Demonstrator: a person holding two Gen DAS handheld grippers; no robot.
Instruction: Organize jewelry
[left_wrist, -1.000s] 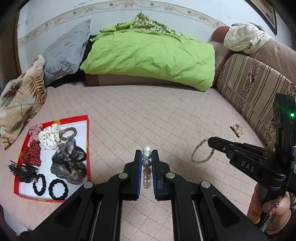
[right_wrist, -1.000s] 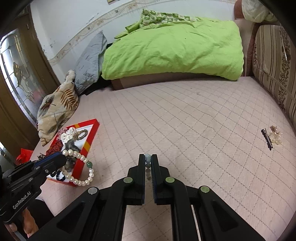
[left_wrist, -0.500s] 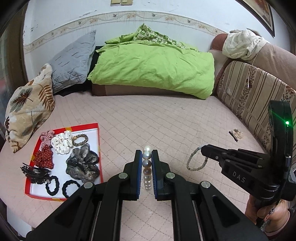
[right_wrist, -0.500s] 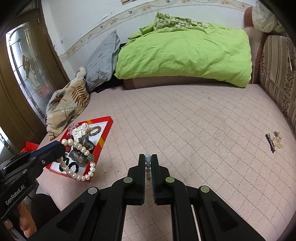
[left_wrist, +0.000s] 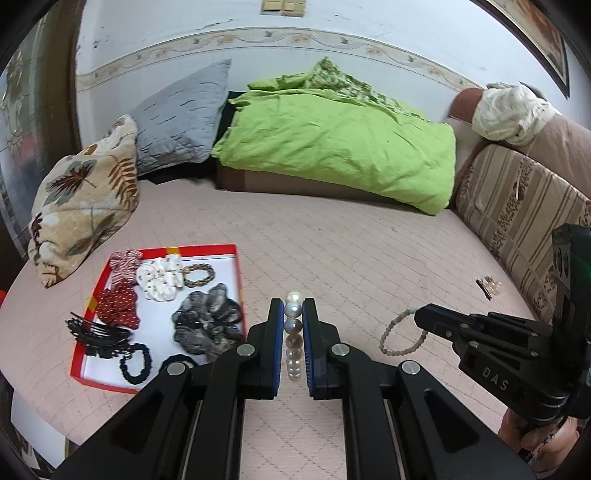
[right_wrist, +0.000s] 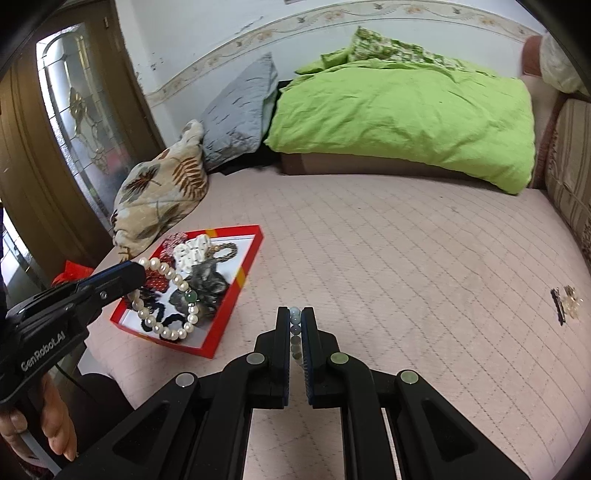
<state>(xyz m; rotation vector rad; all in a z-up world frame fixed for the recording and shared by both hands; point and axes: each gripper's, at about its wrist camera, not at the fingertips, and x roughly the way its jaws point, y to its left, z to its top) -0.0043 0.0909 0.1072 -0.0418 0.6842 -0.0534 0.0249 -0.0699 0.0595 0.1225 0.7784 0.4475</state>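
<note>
Only right view shows pearl bracelet dangling whole.

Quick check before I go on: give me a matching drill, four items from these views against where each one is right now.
Items:
1. pearl bracelet
2. pale bead bracelet
3. grey scrunchie
4. hair clip

Places:
A. lying loose on the bed cover, far right
B. clamped in the left tongs
C. inside the red tray
D. clamped in the right tongs

Pairs: 1-B, 2-D, 3-C, 4-A
</note>
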